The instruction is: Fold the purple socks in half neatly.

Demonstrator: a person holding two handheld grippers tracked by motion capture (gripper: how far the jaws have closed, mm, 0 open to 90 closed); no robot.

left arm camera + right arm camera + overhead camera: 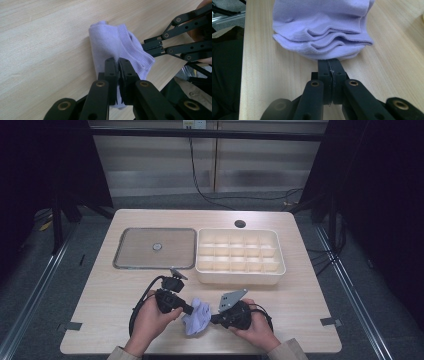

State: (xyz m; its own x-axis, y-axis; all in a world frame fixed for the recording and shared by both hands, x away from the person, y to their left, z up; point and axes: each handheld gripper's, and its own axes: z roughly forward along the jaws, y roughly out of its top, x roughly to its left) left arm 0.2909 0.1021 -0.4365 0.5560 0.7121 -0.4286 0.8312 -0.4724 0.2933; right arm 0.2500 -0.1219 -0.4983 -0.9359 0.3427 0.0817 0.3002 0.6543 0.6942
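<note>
We've got the lilac sock bundle down near the table's front edge, about mid-width, with a claw on each side of it. Left claw is pressed together on a fold of the fabric; in the left gripper view the cloth runs down between and under the jaws, so it's pinching the sock, not just resting on it. Right claw comes in from the opposite side and is pinching the ribbed cuff edge; in the right gripper view the stacked cuff layers sit just past the closed tips and a thin sliver of fabric shows in the seam between the pads. Our read: two opposed grips let us keep the layers stacked and the roll from springing open, which one claw alone couldn't do on soft knit. The bundle rests on the table, so the wood takes the weight while we shape it. The divided cream organizer box sits toward the back right with its compartments empty, and its flat lid lies just beside it to the left, out of the way, likely so a folded sock can drop straight into a compartment.
</note>
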